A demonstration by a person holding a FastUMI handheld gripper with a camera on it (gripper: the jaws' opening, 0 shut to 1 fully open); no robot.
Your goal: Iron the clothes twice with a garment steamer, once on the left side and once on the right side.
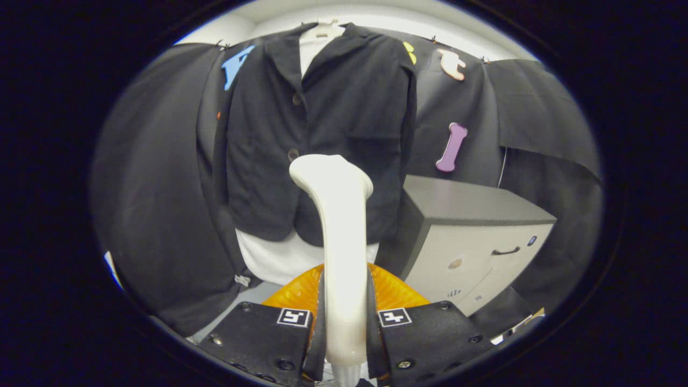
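I see the hand-held gripper (344,317) pinching the steamer (339,226) handle, head just before the jacket (333,113)

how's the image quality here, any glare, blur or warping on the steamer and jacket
Gripper view: strong fisheye warp, so the grey cabinet bows and leans. The white steamer, clamped between the gripper fingers, is bright and nearly washed out, with soft glare along its handle. The black jacket is dim, with folds hard to read. Focus is slightly soft throughout; no motion blur.

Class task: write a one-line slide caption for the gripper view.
Gripper shut on white garment steamer, aimed at hanging black jacket.
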